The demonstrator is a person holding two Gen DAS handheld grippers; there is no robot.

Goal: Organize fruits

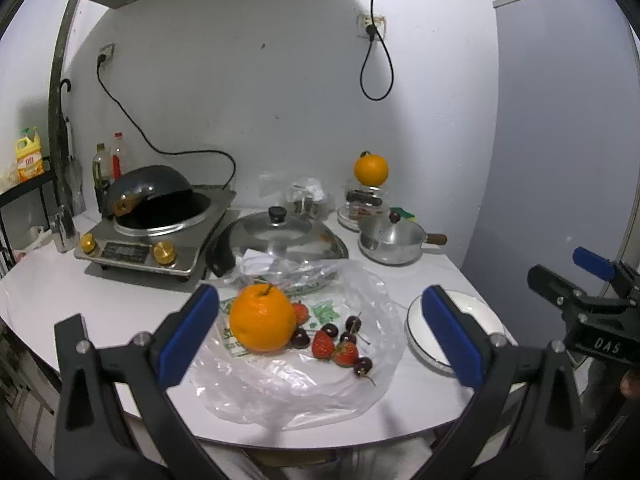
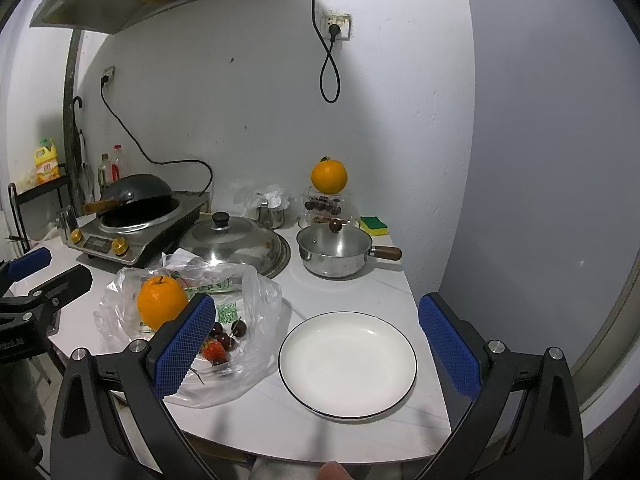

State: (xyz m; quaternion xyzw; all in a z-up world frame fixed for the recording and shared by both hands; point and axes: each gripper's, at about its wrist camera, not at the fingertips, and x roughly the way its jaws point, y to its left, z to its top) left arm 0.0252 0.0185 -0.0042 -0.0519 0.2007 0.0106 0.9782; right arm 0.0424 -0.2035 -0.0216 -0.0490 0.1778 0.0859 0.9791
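An orange (image 1: 262,318) (image 2: 162,302) lies on a clear plastic bag (image 1: 320,380) (image 2: 256,304) with strawberries (image 1: 334,348) (image 2: 214,351) and dark cherries (image 1: 352,326) (image 2: 228,334). My left gripper (image 1: 320,336) hangs open in front of the bag, the fruit framed between its blue pads. An empty white plate (image 2: 347,364) (image 1: 480,316) with a dark rim sits right of the bag. Before it, my right gripper (image 2: 316,346) is open and holds nothing; in the left wrist view it shows at the right edge (image 1: 592,280). A second orange (image 1: 371,169) (image 2: 329,176) rests on a clear container at the back.
An induction cooker with a dark wok (image 1: 156,216) (image 2: 136,216) stands at the back left. A pan with a steel lid (image 1: 280,236) (image 2: 236,240) and a small lidded saucepan (image 1: 394,240) (image 2: 338,250) sit behind the bag and plate. A sponge (image 2: 373,225) lies by the wall.
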